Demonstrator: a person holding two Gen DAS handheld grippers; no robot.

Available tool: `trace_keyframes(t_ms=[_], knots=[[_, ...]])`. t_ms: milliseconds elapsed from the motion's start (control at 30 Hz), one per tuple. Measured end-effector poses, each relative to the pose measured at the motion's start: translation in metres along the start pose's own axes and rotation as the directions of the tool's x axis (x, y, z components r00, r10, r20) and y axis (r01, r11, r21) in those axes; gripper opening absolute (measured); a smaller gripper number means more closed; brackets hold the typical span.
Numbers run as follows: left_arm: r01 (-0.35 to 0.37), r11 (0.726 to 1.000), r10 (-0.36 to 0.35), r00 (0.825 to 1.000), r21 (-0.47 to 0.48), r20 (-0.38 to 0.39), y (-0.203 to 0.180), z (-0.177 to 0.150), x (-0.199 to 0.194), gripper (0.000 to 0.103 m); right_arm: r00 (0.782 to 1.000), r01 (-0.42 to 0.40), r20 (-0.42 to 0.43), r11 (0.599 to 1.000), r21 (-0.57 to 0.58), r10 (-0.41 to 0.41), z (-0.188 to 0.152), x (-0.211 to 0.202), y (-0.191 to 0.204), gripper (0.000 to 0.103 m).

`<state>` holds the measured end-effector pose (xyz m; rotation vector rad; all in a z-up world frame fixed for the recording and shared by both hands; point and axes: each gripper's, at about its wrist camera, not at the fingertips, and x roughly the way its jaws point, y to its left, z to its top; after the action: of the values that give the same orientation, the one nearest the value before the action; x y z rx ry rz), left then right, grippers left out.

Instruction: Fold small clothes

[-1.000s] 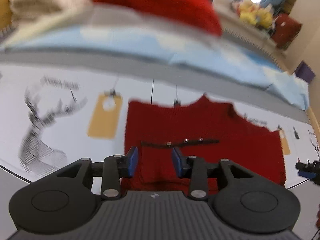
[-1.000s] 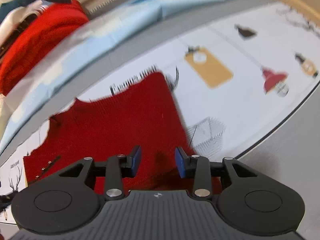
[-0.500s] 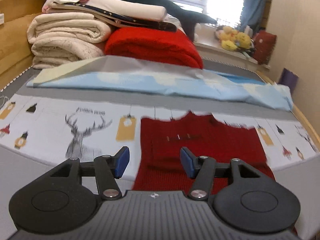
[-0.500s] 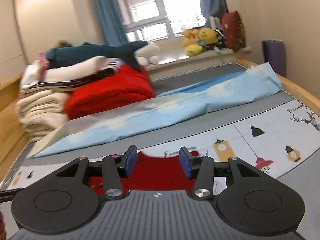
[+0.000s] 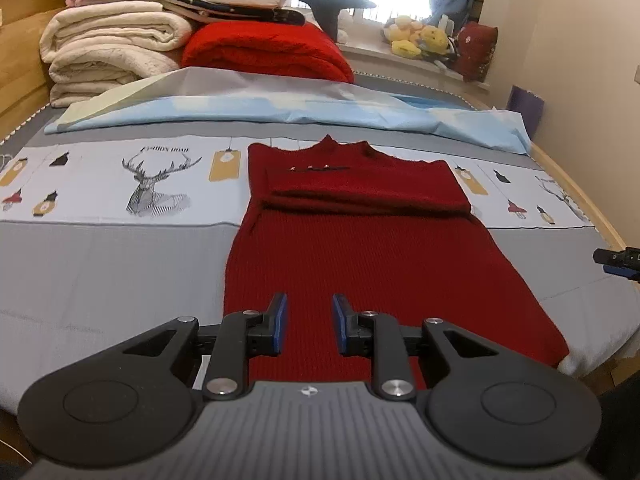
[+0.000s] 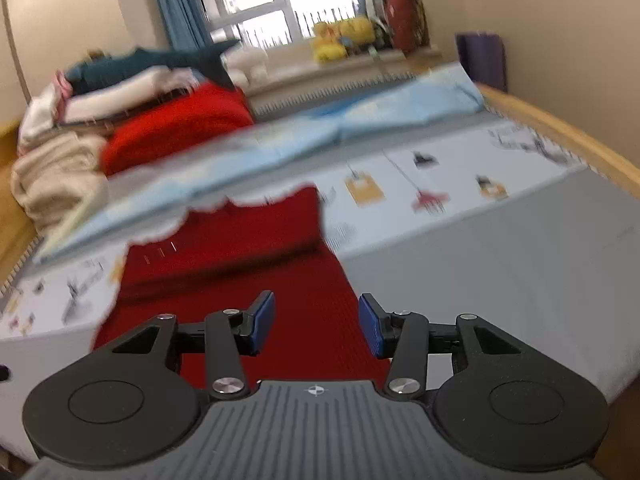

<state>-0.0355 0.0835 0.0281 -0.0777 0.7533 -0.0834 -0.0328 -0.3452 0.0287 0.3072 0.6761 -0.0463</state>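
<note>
Where a second ago both cameras sat low over the collar end of the dark red ribbed knit dress (image 5: 360, 264), they now look from its hem end, and the whole garment shows. Left gripper (image 5: 308, 330): its jaws have just been closing, now stand at a narrow gap, nothing between the blue pads, red knit only seen behind them. Right gripper (image 6: 316, 330): jaws stand moderately apart, wider than the left, also holding nothing; its view is motion-blurred. Dress lies flat on the grey bed sheet (image 5: 112, 264), collar toward the far side, hem nearest the cameras. Upper part shows a doubled band across the chest, sleeves seemingly folded in over it; a thin dark strip with small metal studs (image 5: 318, 168) crosses just below the collar. Skirt widens toward the hem, edges fairly straight. Under the collar end runs a white printed band with a deer head and lanterns (image 5: 156, 184). Beyond it, a light blue folded sheet (image 5: 280, 110) lies across the bed. Further back: cream folded blankets (image 5: 108, 44), a bright red folded blanket (image 5: 264, 50) beside them, a dark teal plush shark (image 6: 160, 62) on top. Yellow plush toys (image 5: 416, 38) on the window ledge. Nothing lies on the dress.
</note>
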Motion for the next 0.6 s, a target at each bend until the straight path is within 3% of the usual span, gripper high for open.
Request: trace_keyframes(t_ms=[133, 200, 300, 500, 600], knots=[[-0.008, 0.999, 0.008, 1.0, -0.048, 0.005, 0.019, -0.031, 0.023, 0.019, 0.999, 0.027, -0.038, 1.0, 0.006, -0.027, -0.018, 0.01, -0.013, 0.047], [-0.05, 0.996, 0.046, 0.997, -0.071, -0.07, 0.026, -0.046, 0.043, 0.016, 0.999, 0.033, -0.035, 0.999, 0.005, -0.032, -0.024, 0.017, -0.021, 0.04], [-0.042, 0.983, 0.023, 0.994, -0.181, -0.108, 0.039, -0.047, 0.056, 0.016, 0.992, 0.082, -0.093, 0.996, 0.016, -0.081, -0.038, 0.034, -0.036, 0.034], [-0.101, 0.961, 0.054, 0.982, -0.257, -0.182, 0.057, -0.053, 0.071, 0.017, 0.973, 0.102, -0.218, 0.987, 0.124, -0.074, -0.05, 0.061, -0.057, 0.035], [-0.148, 0.942, 0.077, 0.968, -0.3, -0.238, 0.068, -0.058, 0.079, 0.027, 0.951, 0.141, -0.294, 0.982, 0.125, -0.099, -0.057, 0.077, -0.061, 0.035]])
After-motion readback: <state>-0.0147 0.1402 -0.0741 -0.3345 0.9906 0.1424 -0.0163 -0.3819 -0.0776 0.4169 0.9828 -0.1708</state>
